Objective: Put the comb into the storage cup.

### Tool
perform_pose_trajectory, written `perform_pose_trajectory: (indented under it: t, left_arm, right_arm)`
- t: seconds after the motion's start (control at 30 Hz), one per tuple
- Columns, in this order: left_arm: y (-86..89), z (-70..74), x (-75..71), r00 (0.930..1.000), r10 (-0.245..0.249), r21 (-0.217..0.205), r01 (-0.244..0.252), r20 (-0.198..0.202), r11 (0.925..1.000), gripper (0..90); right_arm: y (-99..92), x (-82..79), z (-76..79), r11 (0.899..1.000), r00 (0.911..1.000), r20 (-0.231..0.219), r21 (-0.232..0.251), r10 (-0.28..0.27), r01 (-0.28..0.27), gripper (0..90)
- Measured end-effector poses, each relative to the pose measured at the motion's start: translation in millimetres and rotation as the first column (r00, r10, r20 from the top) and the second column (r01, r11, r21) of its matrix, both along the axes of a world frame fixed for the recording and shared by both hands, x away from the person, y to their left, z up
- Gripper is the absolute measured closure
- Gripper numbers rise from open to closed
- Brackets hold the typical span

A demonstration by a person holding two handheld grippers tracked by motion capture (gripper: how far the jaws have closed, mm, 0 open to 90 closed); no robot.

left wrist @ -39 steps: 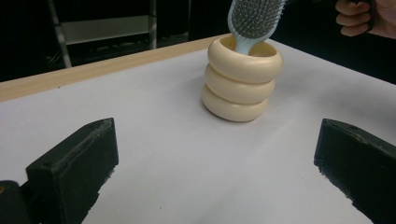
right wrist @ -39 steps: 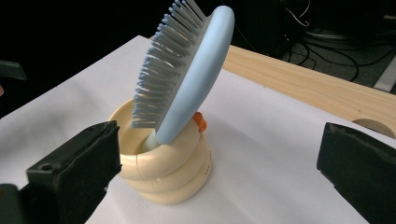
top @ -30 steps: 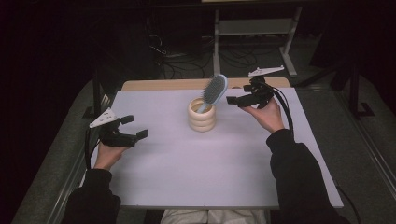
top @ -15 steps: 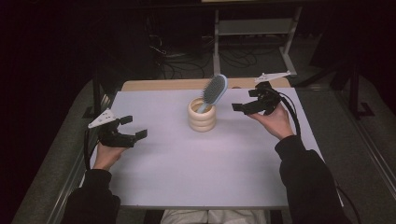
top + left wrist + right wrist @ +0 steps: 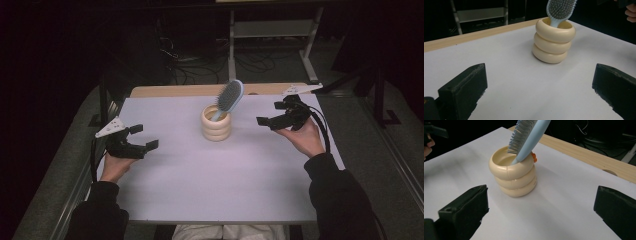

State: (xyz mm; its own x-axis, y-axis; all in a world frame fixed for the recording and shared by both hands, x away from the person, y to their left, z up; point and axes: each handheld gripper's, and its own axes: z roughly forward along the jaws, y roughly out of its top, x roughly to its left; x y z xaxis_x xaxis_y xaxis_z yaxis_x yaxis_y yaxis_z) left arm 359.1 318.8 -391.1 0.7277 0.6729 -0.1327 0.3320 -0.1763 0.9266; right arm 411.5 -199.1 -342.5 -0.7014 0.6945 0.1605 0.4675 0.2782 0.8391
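A cream holder made of three stacked rings stands at the middle of the white table. A light blue hairbrush leans in it, handle down and bristle head up to the right. My left gripper hovers open well to the left of the holder, nothing between its jaws. My right gripper hovers open to the right of the holder, apart from the brush. The left gripper view has the holder and brush beyond my open left gripper. The right gripper view has the holder and brush ahead of my open right gripper.
A white sheet covers the table, with a wooden strip bare at the far edge. A metal rack and floor cables lie beyond in the dark. An orange spot shows on the holder's side.
My right gripper has drawn back to the right, away from the brush, which stays leaning in the holder. My left gripper has drifted slightly left.
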Motion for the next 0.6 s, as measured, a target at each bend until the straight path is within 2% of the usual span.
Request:
perform_pose_trajectory:
  t: [0.27, 0.5, 0.6]
  left_arm:
    - [-3.3, -0.4, -2.4, 0.9999, -0.015, 0.006, 0.015, -0.005, 0.9999, 0.0]
    - [-2.7, -1.0, -2.7, 0.9999, -0.012, 0.005, 0.012, -0.006, 0.9999, 0.0]
    - [-3.1, -1.6, -2.7, 0.9998, -0.014, 0.012, 0.015, -0.010, 0.9998, 0.0]
  right_arm:
    - [-10.1, -10.5, -6.1, 1.000, 1.0000, 0.005, 0.008, -0.001, 0.001, 0.0]
    - [-17.8, -18.0, -10.9, 1.000, 1.0000, 0.002, -0.001, -0.009, 0.009, 0.0]
    - [-18.9, -21.9, -13.2, 1.000, 1.0000, 0.004, -0.020, -0.008, 0.008, 0.0]
